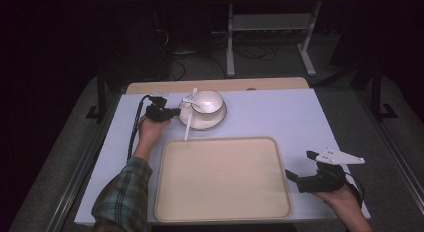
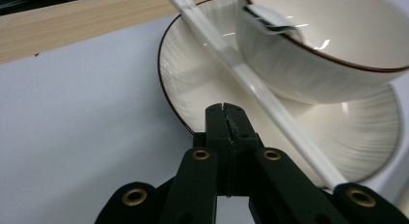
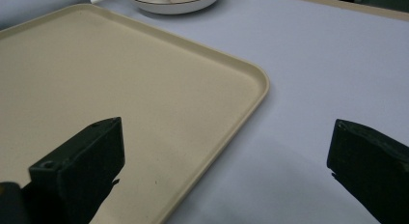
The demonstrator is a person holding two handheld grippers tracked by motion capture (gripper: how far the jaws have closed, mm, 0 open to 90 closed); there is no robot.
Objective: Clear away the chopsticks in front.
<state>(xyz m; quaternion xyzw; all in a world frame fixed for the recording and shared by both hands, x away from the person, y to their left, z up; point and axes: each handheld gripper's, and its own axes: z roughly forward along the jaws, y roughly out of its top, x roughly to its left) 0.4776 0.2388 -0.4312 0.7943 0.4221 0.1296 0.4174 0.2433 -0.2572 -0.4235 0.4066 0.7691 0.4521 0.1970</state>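
A white bowl (image 1: 209, 100) (image 2: 333, 35) stands on a white plate (image 1: 215, 121) (image 2: 193, 74) at the far middle of the table, with a white spoon (image 1: 191, 102) (image 2: 267, 19) resting in it. A long white chopstick (image 1: 188, 126) (image 2: 270, 105) lies across the plate's left side, pointing toward the tray. My left gripper (image 1: 173, 112) (image 2: 226, 108) is shut with nothing seen between its jaws, its tips just over the plate's left rim. My right gripper (image 1: 300, 164) (image 3: 226, 151) stands open at the tray's right edge, holding nothing.
A large beige tray (image 1: 222, 179) (image 3: 120, 89) with nothing on it lies at the near middle of the pale blue table top (image 1: 280, 112). A wooden strip (image 1: 260, 84) runs along the far edge. Table legs and cables stand on the floor beyond.
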